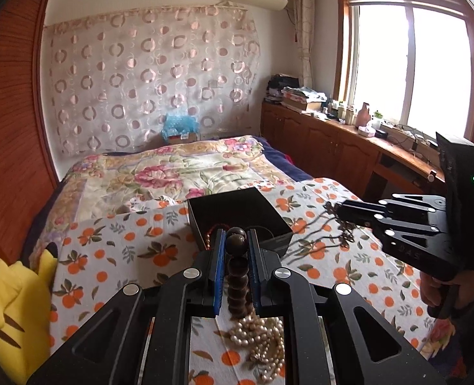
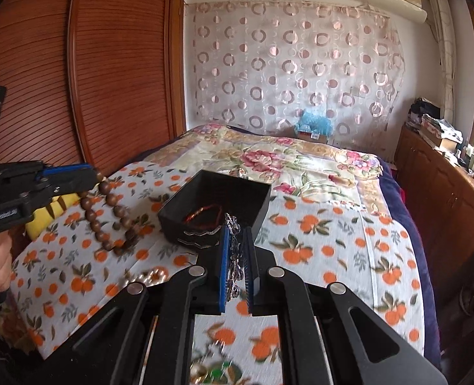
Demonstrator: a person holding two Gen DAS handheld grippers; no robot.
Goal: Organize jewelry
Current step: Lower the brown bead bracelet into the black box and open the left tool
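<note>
Orange-print bedspread (image 2: 333, 243) carries the black box (image 2: 217, 205) — just ahead of both tools; left tool (image 1: 233, 240) pinches wooden beads (image 2: 108, 221), right tool (image 2: 237, 243) pinches a crystal bracelet (image 2: 235, 256).

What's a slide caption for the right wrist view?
Right gripper carries a silver chain toward the black box; left gripper dangles a wooden bead bracelet.

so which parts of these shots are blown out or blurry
Left wrist view: the window is blown out white and the chain hanging from the right hand-held gripper is smeared. Right wrist view: the bedsheet near the bottom edge is motion-blurred; straight door slats bow from fisheye.
</note>
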